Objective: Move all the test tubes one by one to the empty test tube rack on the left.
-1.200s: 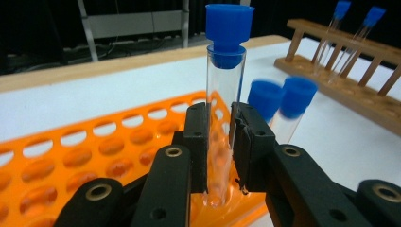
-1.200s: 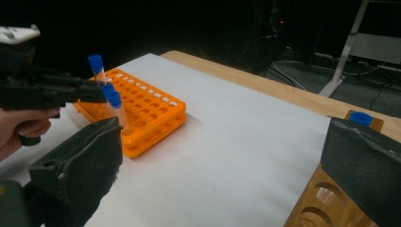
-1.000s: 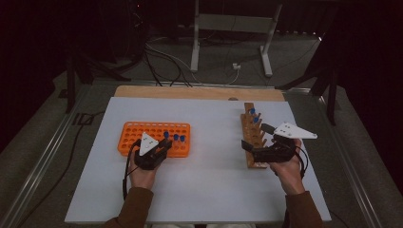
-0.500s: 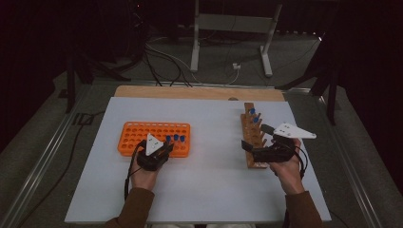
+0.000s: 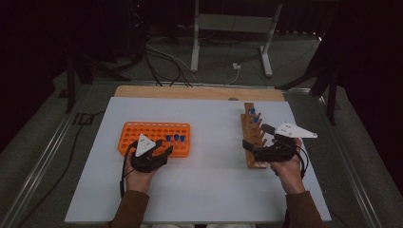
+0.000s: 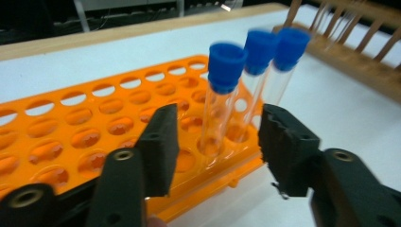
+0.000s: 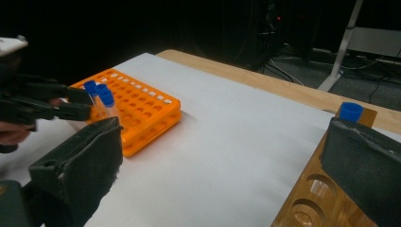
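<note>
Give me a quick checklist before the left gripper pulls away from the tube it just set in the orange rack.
1. Left gripper jaws off the nearest tube; they have just been opening: ok.
2. Tube seated in the orange rack: ok.
3. Three blue-capped tubes upright in a row: ok.
4. Right gripper open, holding nothing: ok.
5. Wooden rack has tubes left: ok.

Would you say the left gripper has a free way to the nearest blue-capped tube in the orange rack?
Probably yes: the left gripper has open jaws either side of the nearest tube in the orange rack, with nothing between.
</note>
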The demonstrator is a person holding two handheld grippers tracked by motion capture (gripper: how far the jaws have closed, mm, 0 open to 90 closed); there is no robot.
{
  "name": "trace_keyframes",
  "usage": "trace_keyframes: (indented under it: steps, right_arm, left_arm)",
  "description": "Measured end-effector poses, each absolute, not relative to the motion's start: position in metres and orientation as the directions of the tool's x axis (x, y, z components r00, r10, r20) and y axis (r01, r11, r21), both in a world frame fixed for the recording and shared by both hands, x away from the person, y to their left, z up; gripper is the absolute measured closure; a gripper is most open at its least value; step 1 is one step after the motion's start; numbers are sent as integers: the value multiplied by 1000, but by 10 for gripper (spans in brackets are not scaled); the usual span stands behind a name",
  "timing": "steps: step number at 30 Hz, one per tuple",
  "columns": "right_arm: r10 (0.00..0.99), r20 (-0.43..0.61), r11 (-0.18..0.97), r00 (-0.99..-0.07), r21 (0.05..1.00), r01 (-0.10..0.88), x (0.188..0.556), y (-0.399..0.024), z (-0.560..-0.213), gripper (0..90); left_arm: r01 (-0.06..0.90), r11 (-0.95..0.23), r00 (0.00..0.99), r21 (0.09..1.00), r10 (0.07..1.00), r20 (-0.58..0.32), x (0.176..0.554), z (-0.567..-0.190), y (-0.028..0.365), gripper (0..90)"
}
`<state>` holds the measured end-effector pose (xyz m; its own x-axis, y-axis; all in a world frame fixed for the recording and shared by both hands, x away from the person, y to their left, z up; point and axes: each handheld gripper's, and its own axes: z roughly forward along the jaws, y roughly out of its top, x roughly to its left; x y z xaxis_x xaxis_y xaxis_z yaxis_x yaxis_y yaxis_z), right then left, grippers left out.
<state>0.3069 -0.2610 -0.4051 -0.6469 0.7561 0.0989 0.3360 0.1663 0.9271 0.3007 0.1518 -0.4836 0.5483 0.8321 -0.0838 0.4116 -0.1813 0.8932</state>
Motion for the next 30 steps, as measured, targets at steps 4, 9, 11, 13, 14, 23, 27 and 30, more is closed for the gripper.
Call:
trace_keyframes:
  steps: [4, 9, 11, 13, 14, 23, 27, 30]
  right_arm:
    - [757, 97, 168, -646, 927, 336, 308, -261, -406, 0]
    - [764, 105, 158, -637, 927, 341, 308, -263, -406, 0]
    - [766, 106, 156, -634, 926, 343, 308, -264, -406, 0]
    - [767, 104, 156, -633, 927, 341, 307, -264, -405, 0]
    - [769, 103, 154, -631, 928, 339, 307, -264, -404, 0]
    - [788, 101, 122, -608, 941, 314, 310, -270, -391, 5]
    - [803, 99, 122, -587, 938, 324, 318, -271, -394, 5]
    - [809, 100, 126, -579, 933, 338, 327, -272, -395, 5]
  left_arm:
    - [391, -149, 537, 908, 838, -94, 293, -474, 161, 358]
    - [384, -105, 504, 917, 857, -113, 286, -471, 170, 165]
    - [386, -94, 497, 918, 859, -122, 286, -470, 172, 129]
    - [390, -88, 489, 916, 863, -125, 284, -469, 173, 56]
    - [389, -92, 484, 917, 867, -119, 284, -468, 172, 25]
    - [377, -91, 480, 922, 870, -111, 283, -466, 174, 8]
    - [377, -87, 479, 922, 870, -114, 283, -466, 176, 8]
    - [378, -87, 480, 922, 870, -115, 283, -467, 177, 8]
